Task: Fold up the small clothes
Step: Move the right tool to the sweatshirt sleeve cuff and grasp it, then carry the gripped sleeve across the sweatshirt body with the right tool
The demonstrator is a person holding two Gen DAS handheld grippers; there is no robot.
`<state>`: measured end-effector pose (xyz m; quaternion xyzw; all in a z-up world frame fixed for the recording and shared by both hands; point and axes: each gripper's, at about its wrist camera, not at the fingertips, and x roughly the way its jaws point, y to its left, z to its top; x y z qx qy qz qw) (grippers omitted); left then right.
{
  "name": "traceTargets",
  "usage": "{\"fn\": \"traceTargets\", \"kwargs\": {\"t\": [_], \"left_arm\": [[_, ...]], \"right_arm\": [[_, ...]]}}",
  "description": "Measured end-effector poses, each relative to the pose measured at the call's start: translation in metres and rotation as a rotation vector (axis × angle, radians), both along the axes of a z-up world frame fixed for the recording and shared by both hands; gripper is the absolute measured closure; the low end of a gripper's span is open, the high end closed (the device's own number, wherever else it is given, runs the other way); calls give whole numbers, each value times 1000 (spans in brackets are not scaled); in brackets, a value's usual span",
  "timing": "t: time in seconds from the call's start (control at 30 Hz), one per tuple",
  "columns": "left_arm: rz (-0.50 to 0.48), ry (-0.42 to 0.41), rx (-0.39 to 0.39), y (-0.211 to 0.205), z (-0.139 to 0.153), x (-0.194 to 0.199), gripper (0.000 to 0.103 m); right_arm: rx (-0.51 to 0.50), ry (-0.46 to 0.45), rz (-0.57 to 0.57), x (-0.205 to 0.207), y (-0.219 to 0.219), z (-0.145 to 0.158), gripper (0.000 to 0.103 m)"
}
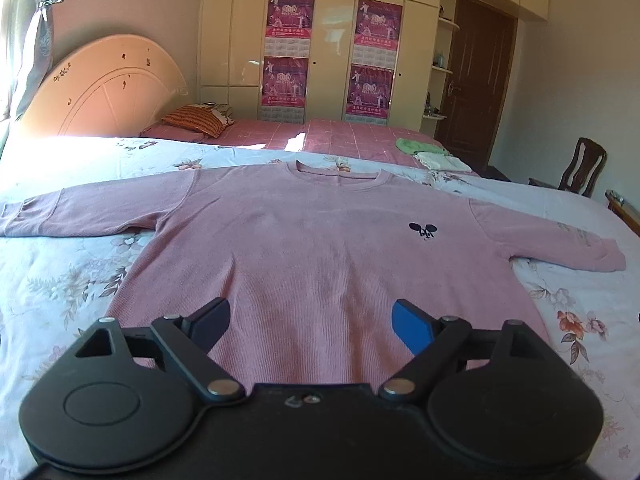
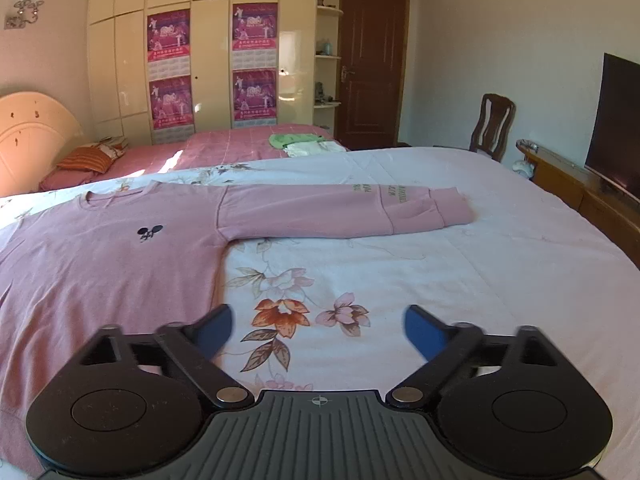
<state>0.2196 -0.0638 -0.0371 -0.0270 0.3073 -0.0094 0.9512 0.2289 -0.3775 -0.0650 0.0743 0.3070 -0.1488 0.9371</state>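
A pink long-sleeved sweatshirt (image 1: 304, 240) lies flat and face up on the floral bedsheet (image 1: 60, 280), both sleeves spread out sideways, with a small black mouse logo (image 1: 423, 231) on its chest. My left gripper (image 1: 311, 320) hovers open over the shirt's lower body, nothing between its blue pads. In the right wrist view the same sweatshirt (image 2: 100, 264) fills the left side and its sleeve (image 2: 344, 212) reaches right. My right gripper (image 2: 318, 330) is open above the bare sheet just right of the shirt's side edge, its left finger (image 2: 214, 330) near that edge.
A second bed with a pink checked cover (image 1: 340, 136) stands behind, bearing a striped pillow (image 1: 196, 120) and folded green and white clothes (image 2: 306, 143). Wardrobes with posters (image 1: 288, 52), a brown door (image 2: 370, 68), a wooden chair (image 2: 490, 124) and a television on a low cabinet (image 2: 618, 124) ring the room.
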Motion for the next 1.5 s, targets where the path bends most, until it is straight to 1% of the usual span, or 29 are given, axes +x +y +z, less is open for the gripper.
{"fn": "traceTargets", "kwargs": {"t": [0.1,0.17,0.23,0.27,0.33,0.43,0.5,0.63,0.73,0.83,0.9,0.97,1.0,1.1,1.27,1.3,1.37,1.4,1.43,1.47,1.5], "left_arm": [[-14,-1,15,-8,-2,12,13],[-23,9,10,-10,-6,23,14],[-27,16,3,-11,-10,34,16],[-29,11,2,-12,-11,38,16],[-32,0,11,-14,-12,46,17],[-32,-5,35,-19,-16,66,17],[-24,32,47,-23,-24,83,17],[8,83,38,-24,-39,109,18],[21,101,50,-24,-49,121,18],[25,139,66,-24,-61,132,18],[29,162,70,-25,-68,137,18],[30,181,75,-26,-74,139,18],[30,187,77,-27,-76,140,18],[28,200,86,-30,-81,145,17],[33,208,86,-36,-82,151,16],[30,205,91,-38,-81,152,16],[26,194,97,-40,-78,155,16],[25,186,98,-41,-76,155,16],[23,178,98,-42,-74,156,15],[23,173,100,-43,-73,157,15],[22,171,100,-44,-72,157,14]], "right_arm": [[28,-6,-35,11,-21,-4,31],[34,-11,-46,19,-34,-6,31],[39,-16,-65,28,-49,-9,31],[45,-22,-77,33,-58,-11,33],[51,-30,-103,43,-75,-13,42],[71,-37,-145,62,-103,-19,44],[80,-38,-165,76,-119,-24,44],[89,-31,-188,105,-149,-39,47],[112,-31,-223,128,-176,-54,51],[134,-26,-268,144,-201,-66,54],[166,-23,-300,152,-217,-75,54],[220,-13,-342,159,-236,-87,56],[250,-11,-357,160,-243,-92,60],[366,-94,-361,154,-254,-95,62],[558,-188,-284,148,-260,-97,62],[577,-203,-279,146,-260,-94,62],[599,-256,-297,136,-265,-88,76],[621,-305,-309,128,-271,-85,82],[638,-340,-315,122,-276,-83,82],[639,-350,-320,120,-280,-82,82],[628,-334,-326,119,-283,-81,82]]}}
